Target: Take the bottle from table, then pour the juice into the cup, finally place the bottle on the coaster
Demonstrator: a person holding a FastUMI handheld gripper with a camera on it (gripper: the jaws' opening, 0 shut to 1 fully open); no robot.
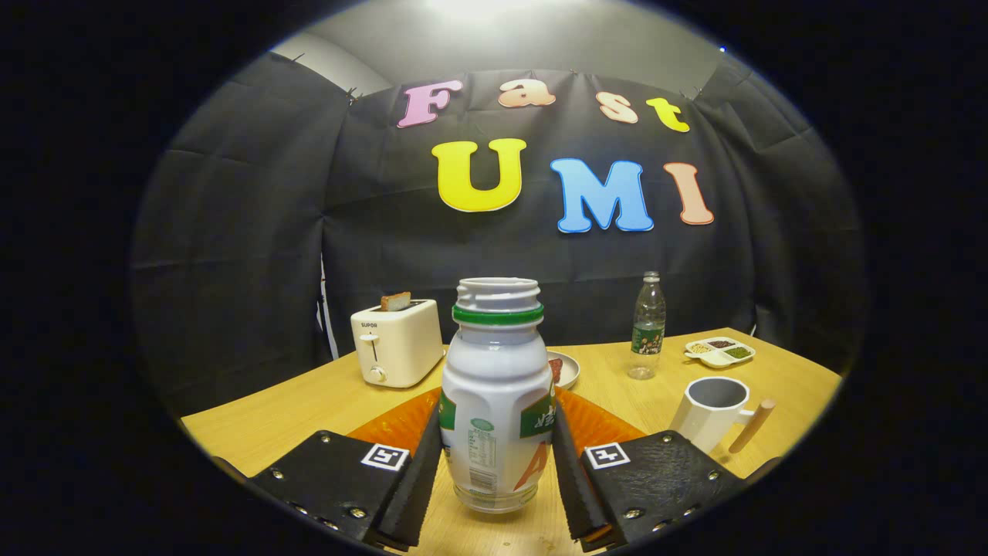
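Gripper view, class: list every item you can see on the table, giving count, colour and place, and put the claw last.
Juice bottle: one, white with green ring, uncapped, between the fingers.
Mug: one, white with wooden handle, beyond the right finger.
Toaster: one, cream, bread slice in its slot, behind the bottle to the left.
Small plate: one, white, just behind the bottle.
Water bottle: one, clear with green label, near the wall.
Divided dish: one, white, holding grains, right of the water bottle.
Table: one, light wood.
Claw: one, both fingers pressed on the juice bottle.
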